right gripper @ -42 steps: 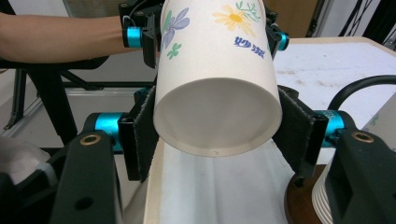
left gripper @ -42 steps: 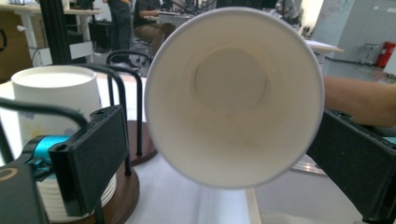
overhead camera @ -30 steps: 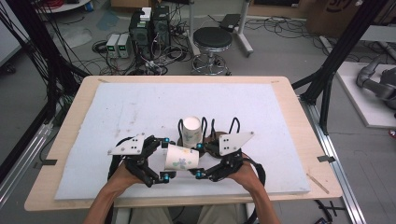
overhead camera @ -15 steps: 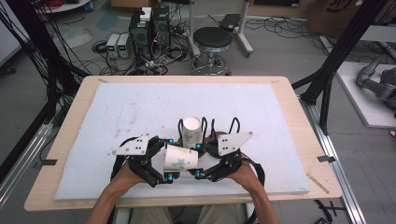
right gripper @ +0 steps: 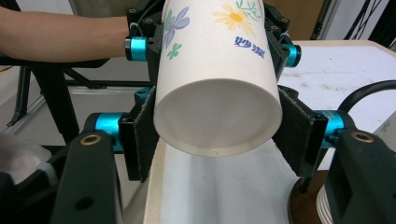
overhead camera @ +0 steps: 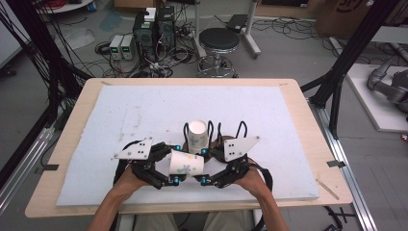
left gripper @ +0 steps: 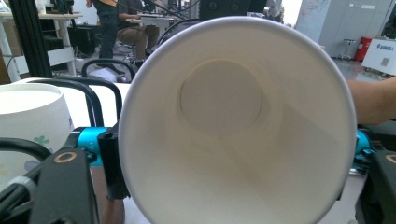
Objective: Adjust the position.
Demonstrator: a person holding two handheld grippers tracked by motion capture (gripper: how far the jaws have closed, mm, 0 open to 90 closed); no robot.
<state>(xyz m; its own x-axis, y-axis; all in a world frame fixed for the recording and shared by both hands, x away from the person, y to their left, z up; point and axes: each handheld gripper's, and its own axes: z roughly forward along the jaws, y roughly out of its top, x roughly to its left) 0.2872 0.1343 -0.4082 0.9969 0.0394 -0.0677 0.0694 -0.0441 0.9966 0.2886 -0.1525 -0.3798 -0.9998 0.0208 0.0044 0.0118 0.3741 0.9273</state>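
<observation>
Found the left gripper (overhead camera: 174, 163) with jaws just drawn in from wide to narrow, pads now pressing both sides of the mouth end of the floral paper cup (overhead camera: 187, 163). Confirmed in the left gripper view: open rim facing the camera, a jaw tight against each flank. Noted the right gripper (overhead camera: 203, 166) clamped on the base end of the same cup, pads bearing on its wall. Located the cup lying sideways, lifted off the white mat (overhead camera: 120, 120), bridged between the two tools near the person's edge of the wooden table (overhead camera: 308, 115). Recorded a second paper cup (overhead camera: 197, 136) standing on the mat just behind, apart from both grips. Judged as a handover reaching double hold: probably safe to release on the right next. Flagged a risk of crushing the thin rim.
</observation>
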